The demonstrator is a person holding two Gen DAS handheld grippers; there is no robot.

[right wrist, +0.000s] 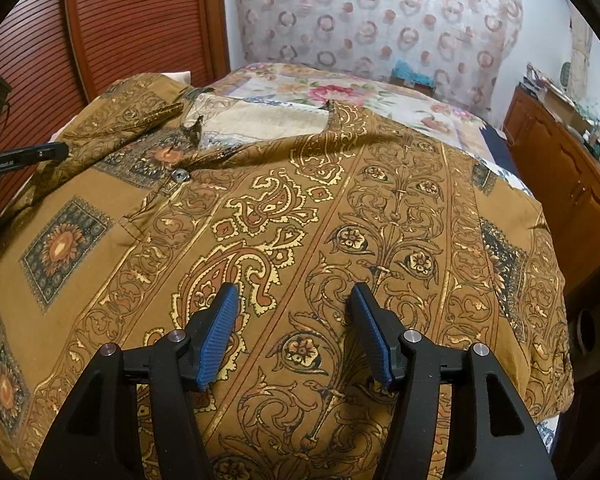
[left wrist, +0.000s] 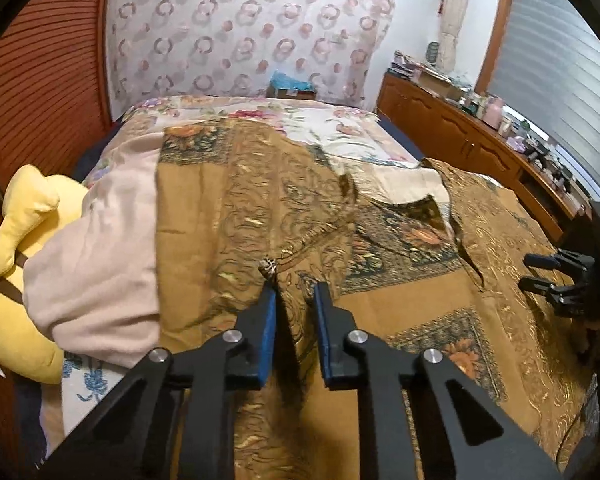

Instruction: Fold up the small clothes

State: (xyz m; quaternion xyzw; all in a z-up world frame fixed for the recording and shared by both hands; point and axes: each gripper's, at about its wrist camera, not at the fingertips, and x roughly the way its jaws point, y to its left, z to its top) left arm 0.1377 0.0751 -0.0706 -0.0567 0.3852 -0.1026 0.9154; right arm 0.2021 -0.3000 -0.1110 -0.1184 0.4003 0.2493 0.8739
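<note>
A bed (left wrist: 260,110) with a floral cover fills the scene ahead of both grippers, its far end meeting a curtain (left wrist: 240,28) printed with pink rings. Spread over the bed lies the task garment, a brown patterned shirt (right wrist: 300,220) with gold scrollwork, paisley bands and dark floral squares; it extends beneath and beyond both pairs of jaws. To the left of the left jaws, a pale pink blanket (left wrist: 100,260) is bunched against a yellow plush toy (left wrist: 24,248), with a slatted wooden panel (left wrist: 44,80) behind. Right of the jaws runs a wooden cabinet (left wrist: 460,140) with a cluttered top. The left gripper (left wrist: 294,286) has its blue-padded jaws drawn close together with a raised fold of the shirt passing between them; the pads appear to pinch this fold, which stands up from the surrounding cloth, and a small crumpled tip of fabric shows just past the left fingertip. The right gripper (right wrist: 294,292) stands about half open above a flat paisley part of the shirt, with nothing between its pads (right wrist: 220,332); whether the fingertips touch the cloth cannot be told. Ahead and left of the right jaws, a single dark button (right wrist: 179,175) sits below the open collar (right wrist: 204,128), near the left gripper's dark finger.
</note>
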